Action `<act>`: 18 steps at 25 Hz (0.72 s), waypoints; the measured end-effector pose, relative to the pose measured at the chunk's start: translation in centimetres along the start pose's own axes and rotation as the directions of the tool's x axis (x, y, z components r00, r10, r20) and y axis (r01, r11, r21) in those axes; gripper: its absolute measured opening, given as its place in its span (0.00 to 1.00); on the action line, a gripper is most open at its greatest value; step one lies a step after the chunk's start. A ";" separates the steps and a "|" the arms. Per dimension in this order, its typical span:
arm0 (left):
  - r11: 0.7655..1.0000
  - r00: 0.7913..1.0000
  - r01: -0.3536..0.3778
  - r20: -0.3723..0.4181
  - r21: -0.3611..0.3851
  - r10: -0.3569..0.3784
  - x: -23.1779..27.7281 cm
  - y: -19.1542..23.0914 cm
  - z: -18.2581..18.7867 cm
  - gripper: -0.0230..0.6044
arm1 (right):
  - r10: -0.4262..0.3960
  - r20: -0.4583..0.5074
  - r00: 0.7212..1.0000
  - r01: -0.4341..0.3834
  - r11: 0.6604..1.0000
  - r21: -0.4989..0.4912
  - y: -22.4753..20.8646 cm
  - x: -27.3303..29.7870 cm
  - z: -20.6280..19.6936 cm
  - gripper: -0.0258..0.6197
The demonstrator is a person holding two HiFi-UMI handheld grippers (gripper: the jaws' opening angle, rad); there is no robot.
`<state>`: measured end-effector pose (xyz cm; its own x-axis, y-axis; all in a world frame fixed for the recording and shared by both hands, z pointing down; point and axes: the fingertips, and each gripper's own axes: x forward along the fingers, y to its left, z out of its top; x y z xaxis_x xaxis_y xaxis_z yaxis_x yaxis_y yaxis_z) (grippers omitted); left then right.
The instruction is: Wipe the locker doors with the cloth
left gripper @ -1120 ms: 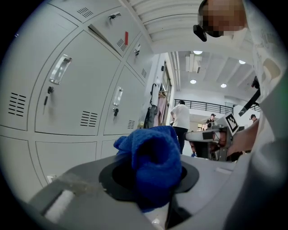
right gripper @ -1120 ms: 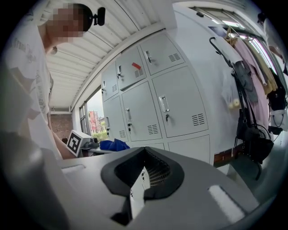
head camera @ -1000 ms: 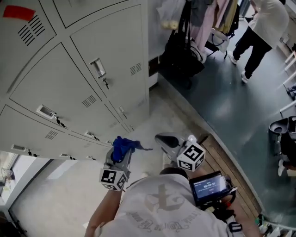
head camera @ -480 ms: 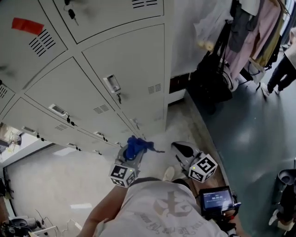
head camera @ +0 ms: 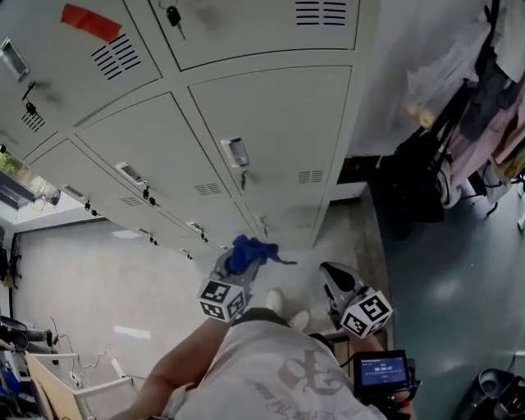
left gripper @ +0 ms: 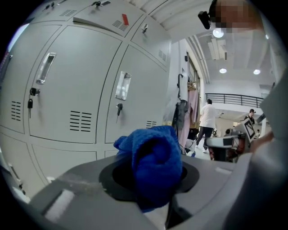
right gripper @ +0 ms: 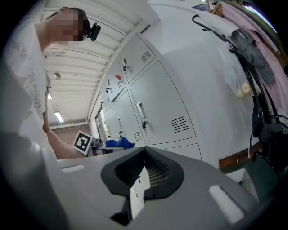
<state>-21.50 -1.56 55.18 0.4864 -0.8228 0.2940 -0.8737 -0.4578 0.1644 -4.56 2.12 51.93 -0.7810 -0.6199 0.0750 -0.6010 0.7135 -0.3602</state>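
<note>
Cloth (left gripper: 155, 166): blue, bunched into a wad, clamped in the left gripper (head camera: 232, 267). Jaws are closed onto it, and the wad bulges out in front of and above them. One thin end sticks out to the right in head view.

Left gripper's marker cube (head camera: 222, 300) sits just in front of the person's shirt (head camera: 287, 369), forearm bare. White shoes (head camera: 279, 302) show between the two grippers on a pale floor (head camera: 98, 279).

Right gripper (head camera: 335, 279): jaws together, nothing between them. Right gripper view shows only the ribbed pads meeting. It is beside the left gripper, slightly apart, tip pointing toward the locker base. Its marker cube (head camera: 367, 313) is near a small lit screen (head camera: 382, 372) at the person's waist.

Cloth is held low, in front of the bottom rows of the grey lockers (head camera: 279, 123). Left gripper view shows it short of the doors, not touching.

Nearest full door ahead has a recessed handle (head camera: 236, 152), a key hanging below it (head camera: 243, 179) and a vent slot group (head camera: 311, 176). A red tag (head camera: 90, 22) is on a door up-left.

Right of the lockers: white wall, then a dark bag (head camera: 414, 184) and hanging clothes (head camera: 492, 107) over a darker glossy floor. Far back in left gripper view, a person in a white top (left gripper: 208, 119) is walking.
</note>
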 end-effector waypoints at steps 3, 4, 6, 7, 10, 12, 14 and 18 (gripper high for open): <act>0.992 0.992 -0.117 -0.051 -0.036 0.116 1.0 3.3 -1.2 0.27 | 0.010 -0.015 1.000 -0.010 1.000 -0.001 -0.2 0.8 0.1 0.04; 0.989 0.989 -0.141 -0.057 -0.045 0.138 1.4 4.1 -1.4 0.27 | 0.008 -0.020 1.000 -0.008 1.000 -0.004 -0.5 0.9 0.2 0.04; 0.985 0.986 -0.163 -0.055 -0.056 0.160 2.5 5.3 -1.3 0.27 | 0.003 -0.027 1.000 -0.003 1.000 -0.005 -1.3 1.4 0.6 0.04; 0.984 0.985 -0.168 -0.051 -0.060 0.165 3.1 5.9 -1.1 0.27 | -0.001 -0.027 1.000 0.001 1.000 -0.001 -1.7 1.5 1.0 0.04; 0.984 0.985 -0.169 -0.049 -0.061 0.166 5.5 7.4 -1.1 0.27 | -0.033 -0.014 0.999 0.034 0.999 0.024 -2.7 1.6 1.9 0.04; 0.981 0.982 -0.185 -0.059 -0.050 0.182 7.0 9.2 -1.3 0.27 | -0.050 -0.007 0.999 0.050 0.998 0.037 -2.9 2.2 2.2 0.04; 0.974 0.973 -0.224 -0.071 -0.034 0.222 7.6 11.3 -1.2 0.27 | -0.046 -0.022 0.999 0.046 0.998 0.030 -2.9 3.4 2.3 0.04; 0.962 0.962 -0.273 -0.005 -0.002 0.273 8.5 13.2 0.7 0.27 | -0.060 -0.045 0.997 0.060 0.998 0.003 -3.6 4.8 3.4 0.04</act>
<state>-28.87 -14.82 59.21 0.2289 -0.9149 0.3324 -0.9734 -0.2145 0.0800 -5.59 -4.53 50.44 -0.7505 -0.6463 0.1382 -0.6462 0.6738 -0.3582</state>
